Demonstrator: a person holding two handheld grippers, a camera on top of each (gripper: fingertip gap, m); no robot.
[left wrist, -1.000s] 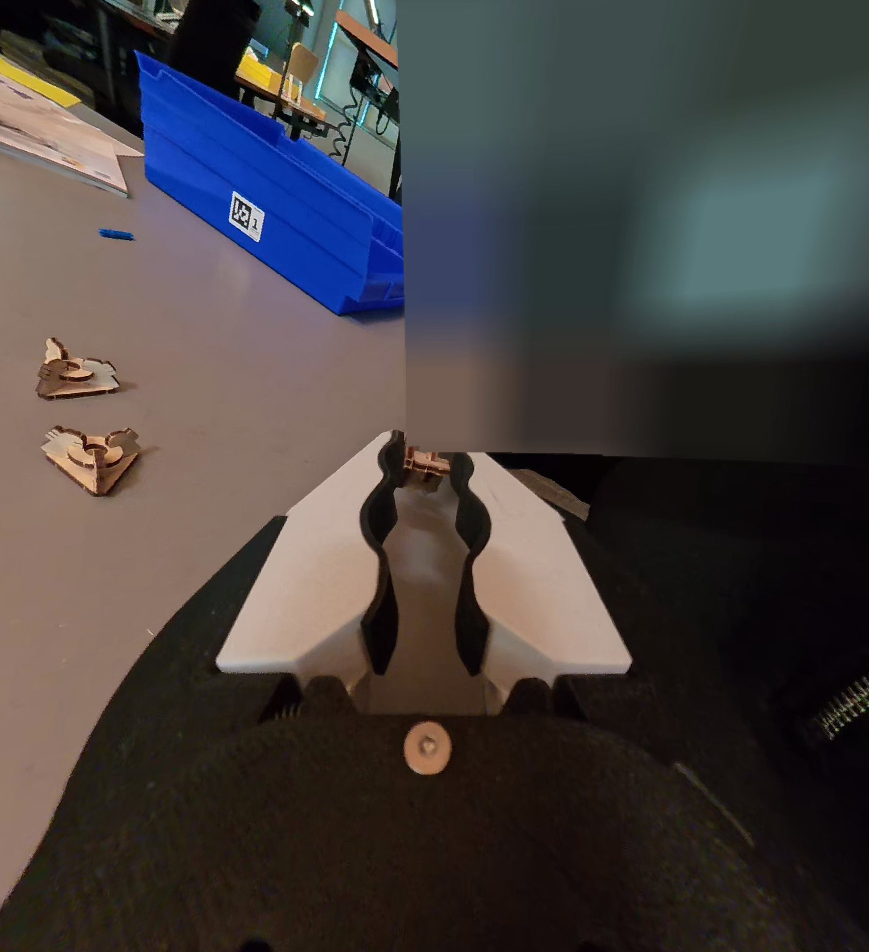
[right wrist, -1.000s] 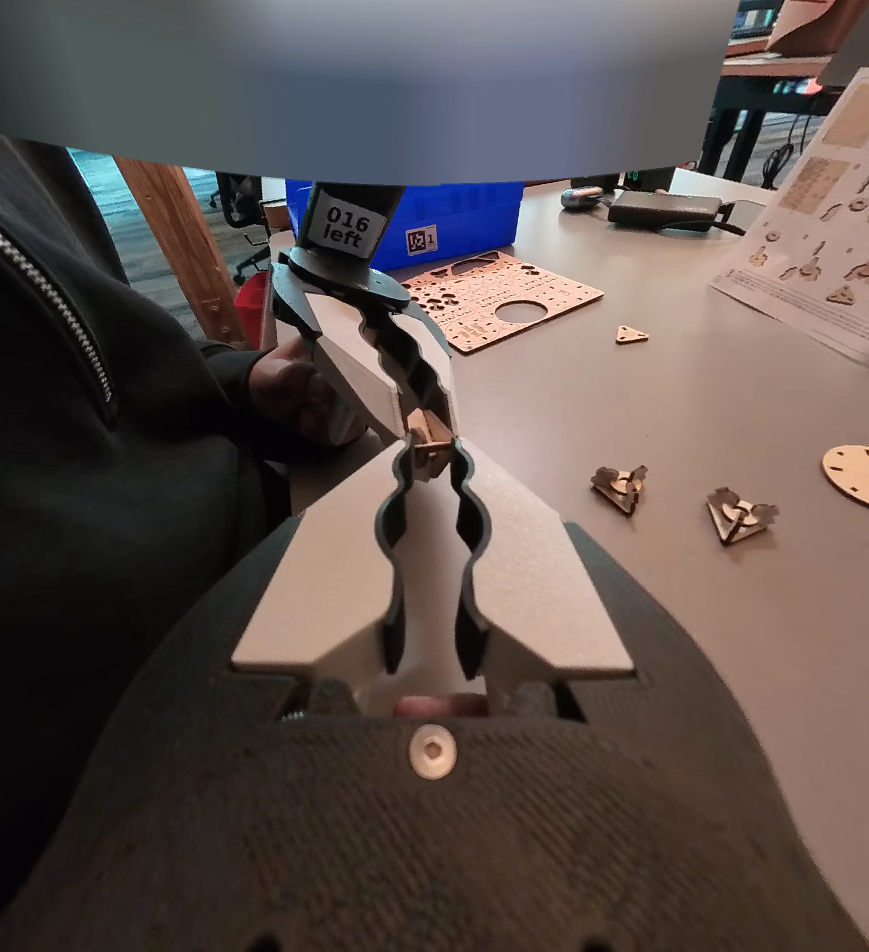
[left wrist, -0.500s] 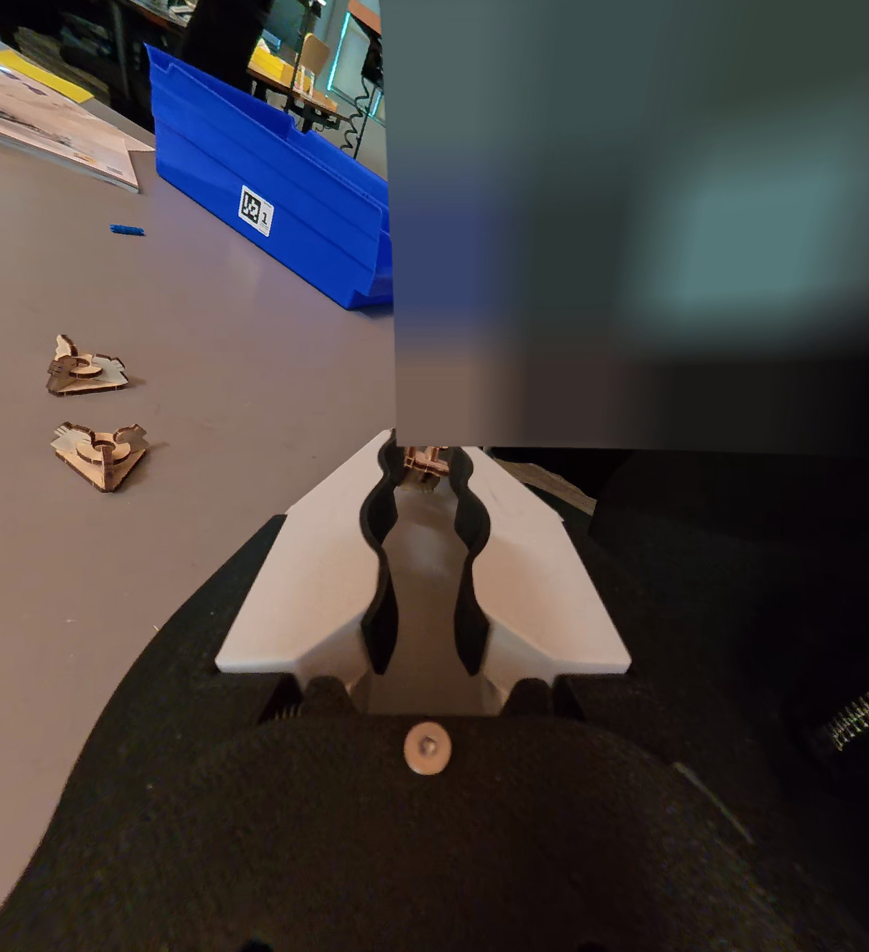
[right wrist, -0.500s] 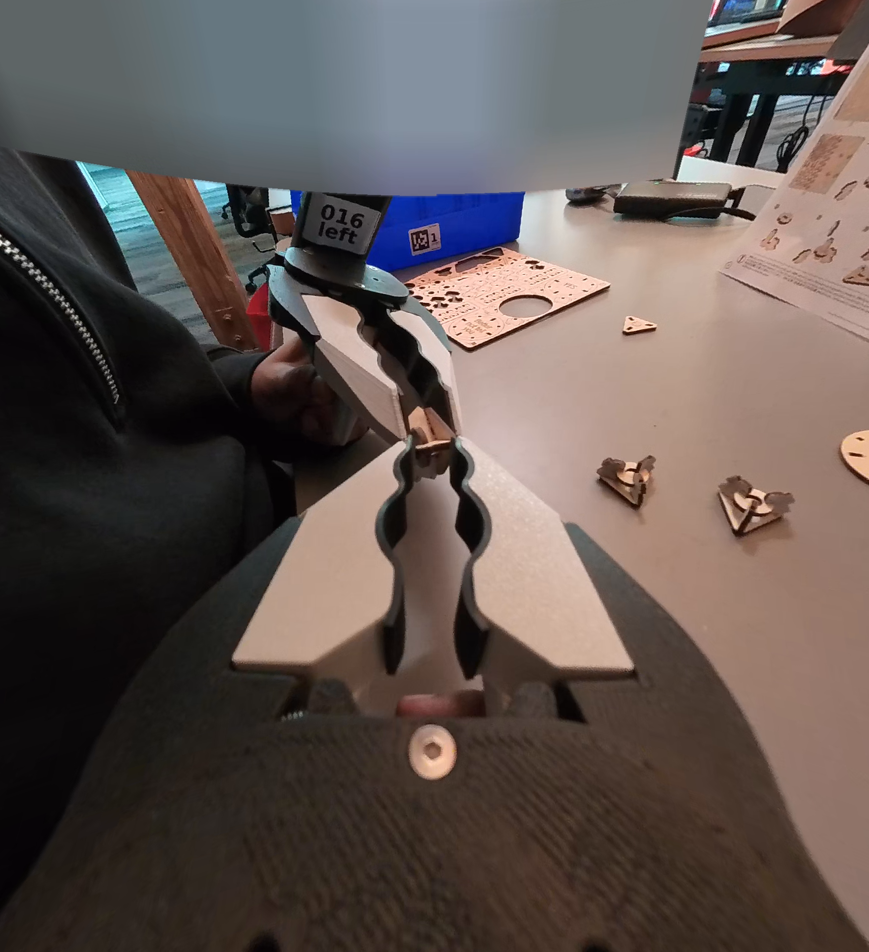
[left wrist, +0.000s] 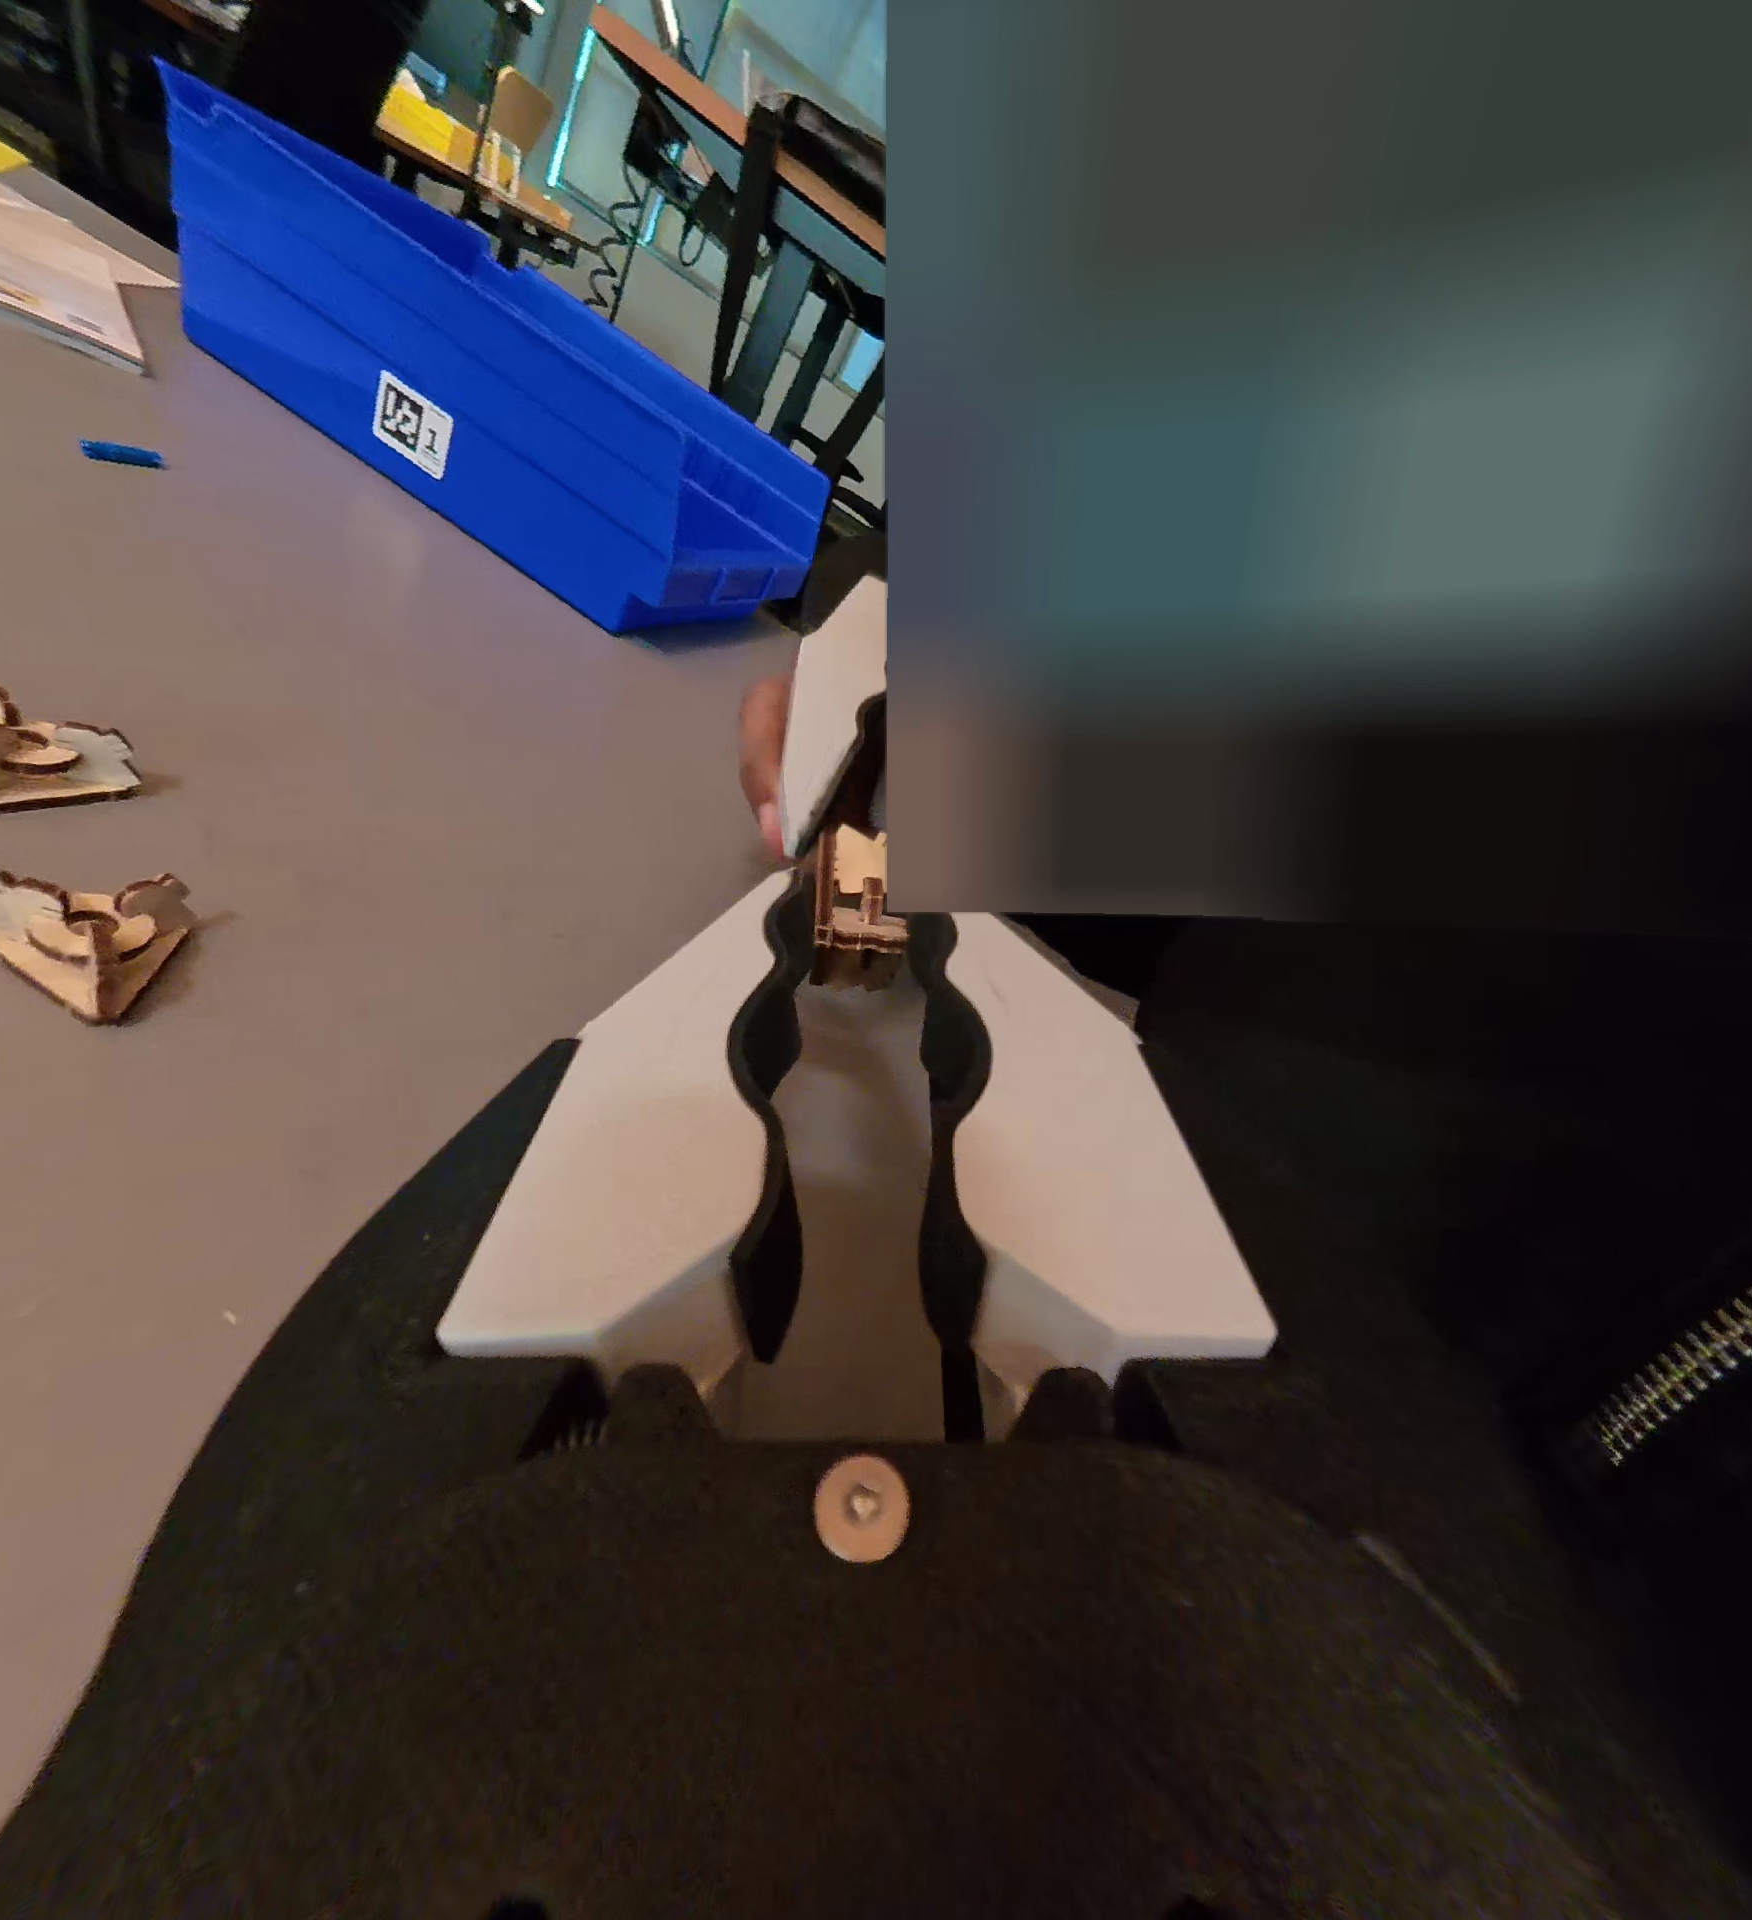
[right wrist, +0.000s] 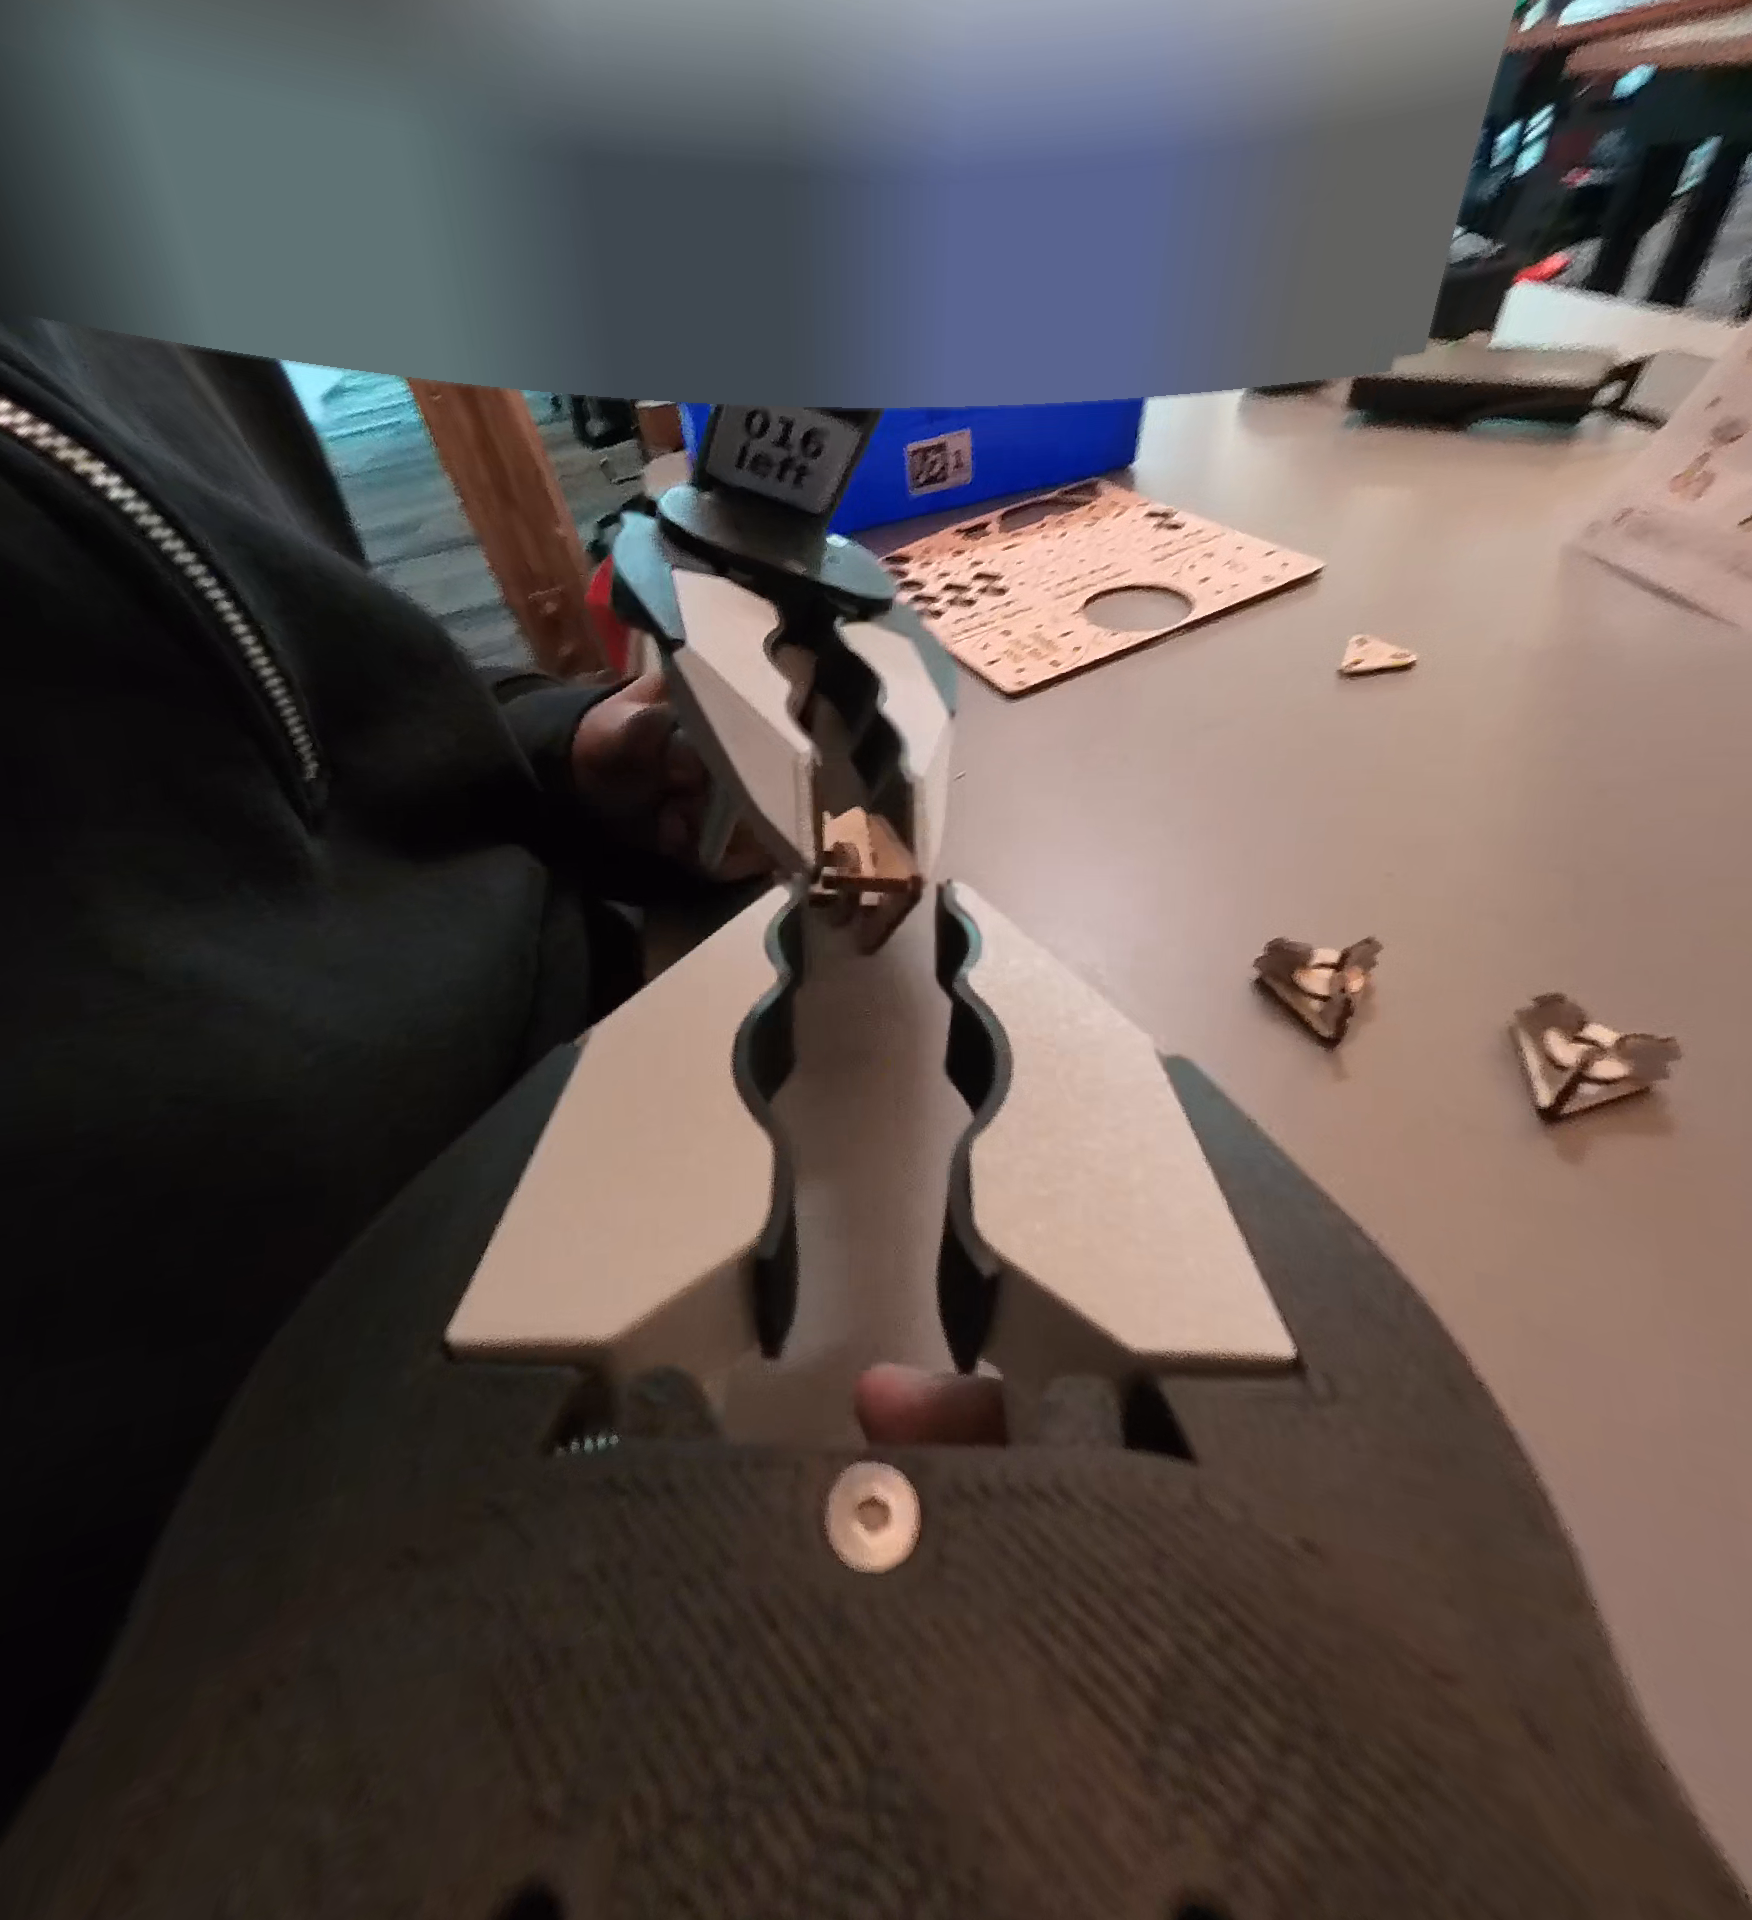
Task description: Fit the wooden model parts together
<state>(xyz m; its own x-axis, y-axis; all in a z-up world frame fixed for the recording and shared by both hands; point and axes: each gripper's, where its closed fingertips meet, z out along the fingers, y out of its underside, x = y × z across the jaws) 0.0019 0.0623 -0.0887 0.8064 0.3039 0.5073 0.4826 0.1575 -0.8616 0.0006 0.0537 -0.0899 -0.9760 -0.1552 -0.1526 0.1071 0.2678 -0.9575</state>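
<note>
The small laser-cut plywood assembly (right wrist: 864, 891), pale tan with dark scorched edges, sits at centre frame in both wrist views, held above the grey table (left wrist: 352, 748). It consists of a flat, roughly triangular plate lying crosswise with a second piece standing upright from it, slotted in by tabs. In the left wrist view the left gripper (left wrist: 856, 940) pinches the plate's edges between its wavy black pads, both pads pressing on the wood. In the right wrist view the right gripper (right wrist: 864, 914) is spread: its left pad lies at the assembly's edge, while a clear gap separates its right pad from the wood. Two similar triangular plywood assemblies (right wrist: 1319, 982) lie on the table at right of the right wrist view, well apart from the grippers. A perforated plywood sheet (right wrist: 1090, 592) lies at upper centre, beside a blue plastic bin (left wrist: 456, 395). Printed paper sheets (right wrist: 1745, 488) occupy the upper right.
</note>
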